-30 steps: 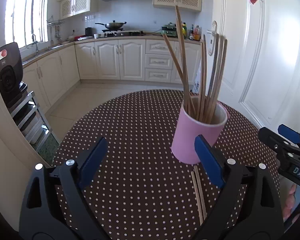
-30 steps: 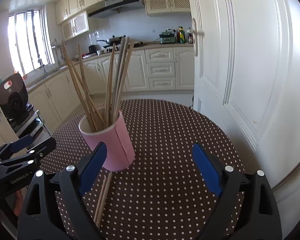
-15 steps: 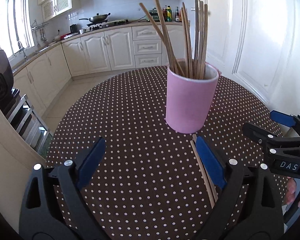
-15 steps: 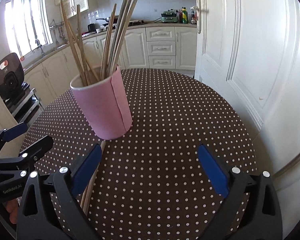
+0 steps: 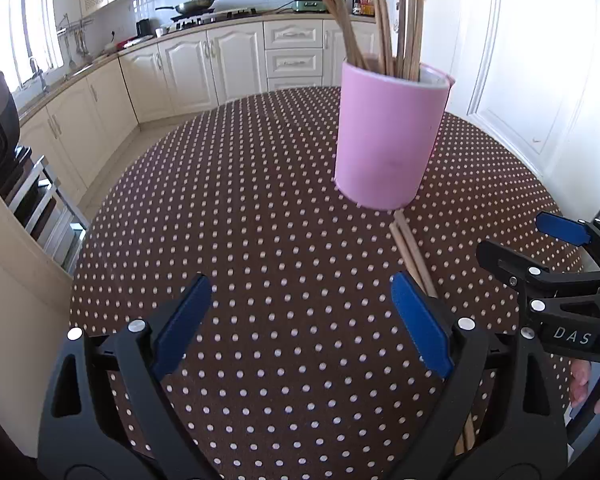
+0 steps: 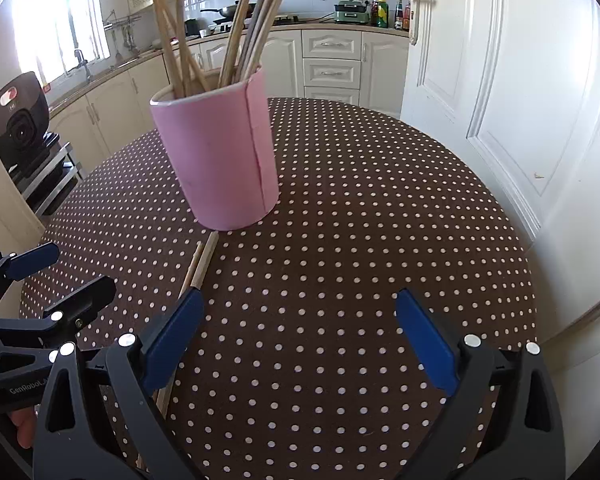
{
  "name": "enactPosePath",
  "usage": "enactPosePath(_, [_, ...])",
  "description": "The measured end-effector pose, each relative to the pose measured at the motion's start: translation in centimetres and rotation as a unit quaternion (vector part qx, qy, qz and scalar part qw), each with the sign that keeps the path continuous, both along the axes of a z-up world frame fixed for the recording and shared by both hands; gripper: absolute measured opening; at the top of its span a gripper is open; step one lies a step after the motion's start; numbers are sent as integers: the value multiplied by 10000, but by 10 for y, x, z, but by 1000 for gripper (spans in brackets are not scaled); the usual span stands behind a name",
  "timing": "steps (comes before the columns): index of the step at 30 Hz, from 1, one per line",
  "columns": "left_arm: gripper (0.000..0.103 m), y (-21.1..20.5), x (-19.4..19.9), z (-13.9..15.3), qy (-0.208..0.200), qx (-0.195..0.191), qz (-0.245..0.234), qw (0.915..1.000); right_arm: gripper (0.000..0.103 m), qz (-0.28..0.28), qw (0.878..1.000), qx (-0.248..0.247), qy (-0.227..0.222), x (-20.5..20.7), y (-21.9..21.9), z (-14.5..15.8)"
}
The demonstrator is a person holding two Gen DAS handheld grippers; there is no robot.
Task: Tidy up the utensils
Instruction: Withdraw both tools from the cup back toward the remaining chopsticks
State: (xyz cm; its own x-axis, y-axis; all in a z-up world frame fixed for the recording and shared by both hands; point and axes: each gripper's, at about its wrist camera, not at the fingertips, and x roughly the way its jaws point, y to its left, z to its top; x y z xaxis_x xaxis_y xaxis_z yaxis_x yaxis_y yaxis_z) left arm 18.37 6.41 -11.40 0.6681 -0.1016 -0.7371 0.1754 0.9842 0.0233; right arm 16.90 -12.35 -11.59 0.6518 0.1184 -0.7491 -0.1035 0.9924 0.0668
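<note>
Pink holder [image 5: 388,140] touching loose chopsticks [image 5: 410,248]

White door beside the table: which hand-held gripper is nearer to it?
Right. The right hand-held gripper, jaws just opened wider and empty, is over the table on the side by the white door; the left hand-held gripper is beyond it, farther from the door.

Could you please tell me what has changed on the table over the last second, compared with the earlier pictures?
Both tongs, left and right, have sunk toward the dotted table and tilted downward, nearing the pink cup. The right tongs' jaws have just been opening, with nothing between them. Nothing was taken or released. The cup, its upright chopsticks and the loose pair on the cloth stayed put.
</note>
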Motion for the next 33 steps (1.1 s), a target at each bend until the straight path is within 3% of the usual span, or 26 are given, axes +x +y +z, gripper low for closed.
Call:
enactPosePath(22, [90, 46, -3, -23, 385, -408, 271, 9981, 93, 264, 9988, -354, 208, 10, 42, -18])
enactPosePath(33, [90, 49, -5, -25, 381, -416, 238, 9981, 94, 72, 9991, -324, 247, 10, 33, -21])
